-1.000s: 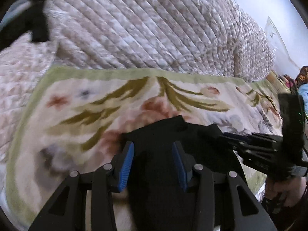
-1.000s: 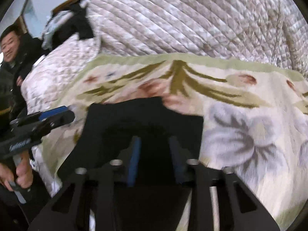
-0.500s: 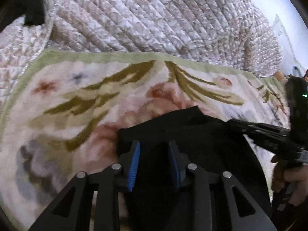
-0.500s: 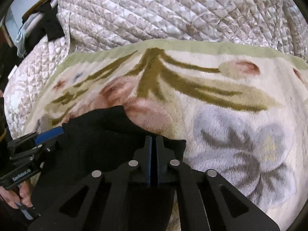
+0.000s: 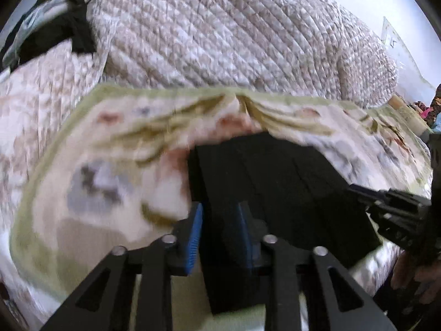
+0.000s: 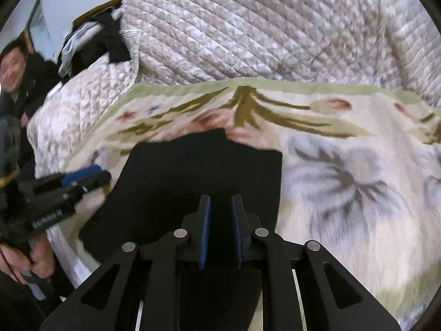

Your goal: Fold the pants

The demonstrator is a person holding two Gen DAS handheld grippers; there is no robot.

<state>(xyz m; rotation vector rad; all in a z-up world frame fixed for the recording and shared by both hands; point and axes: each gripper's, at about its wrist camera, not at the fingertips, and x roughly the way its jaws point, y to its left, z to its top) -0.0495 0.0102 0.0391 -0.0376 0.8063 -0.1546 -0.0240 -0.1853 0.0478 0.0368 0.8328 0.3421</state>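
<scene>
The black pants [image 5: 275, 187] lie folded into a compact block on the floral blanket [image 5: 115, 171]; they also show in the right wrist view [image 6: 198, 176]. My left gripper [image 5: 220, 215] is open, its blue pads straddling the near left part of the pants. My right gripper [image 6: 220, 209] is open by a narrow gap over the near edge of the pants. The right gripper also shows at the right of the left wrist view [image 5: 358, 190], at the pants' right side. The left gripper shows in the right wrist view [image 6: 91, 176] at the pants' left side.
A quilted beige cover [image 6: 261, 33] rises behind the floral blanket [image 6: 344, 165]. Dark clothes [image 6: 110, 41] are piled at the far left. A smiling person [image 6: 11, 66] stands at the left. The bed edge [image 6: 66, 251] runs close below the pants.
Both grippers have pulled back from the pants. The right gripper, shut half a second ago, has opened slightly. The left gripper has opened wider. The pants lie flatter.
</scene>
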